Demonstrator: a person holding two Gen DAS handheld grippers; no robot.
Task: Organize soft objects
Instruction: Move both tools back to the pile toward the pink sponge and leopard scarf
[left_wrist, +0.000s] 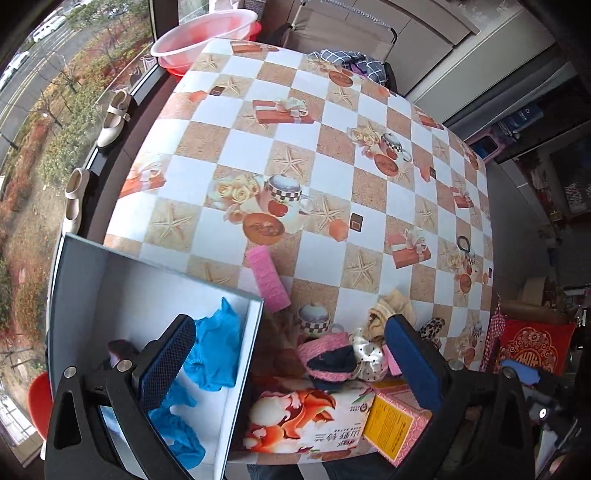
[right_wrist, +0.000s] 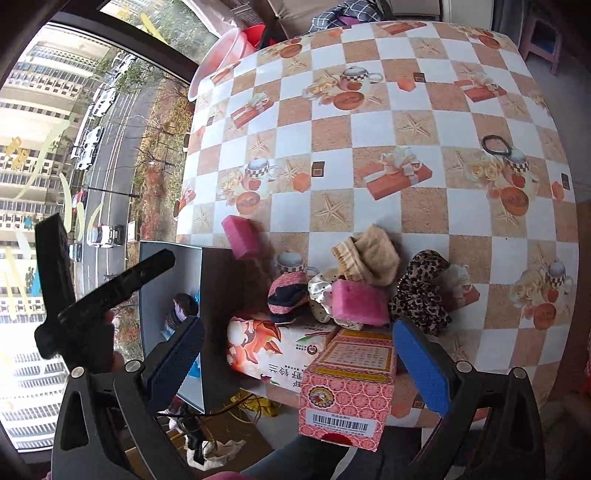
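Note:
A grey open box (left_wrist: 88, 280) sits at the table's near left corner and holds blue cloth (left_wrist: 212, 350) and a dark item (left_wrist: 118, 349). My left gripper (left_wrist: 291, 354) is open and empty, its left finger over the box. A pile of soft things lies right of the box: a pink-and-navy sock (right_wrist: 288, 295), a dotted white scrunchie (right_wrist: 319, 295), a pink sponge (right_wrist: 360, 301), a beige sock (right_wrist: 369, 258), a leopard scrunchie (right_wrist: 421, 291). Another pink sponge (right_wrist: 242, 236) lies beside the box. My right gripper (right_wrist: 299, 363) is open and empty, low at the near edge.
A flowered pack (right_wrist: 266, 350) and a pink carton (right_wrist: 351, 384) stand at the near edge in front of the pile. A black hair tie (right_wrist: 496, 144) lies far right. A pink basin (left_wrist: 203, 33) and shoes (left_wrist: 112, 120) rest on the window sill.

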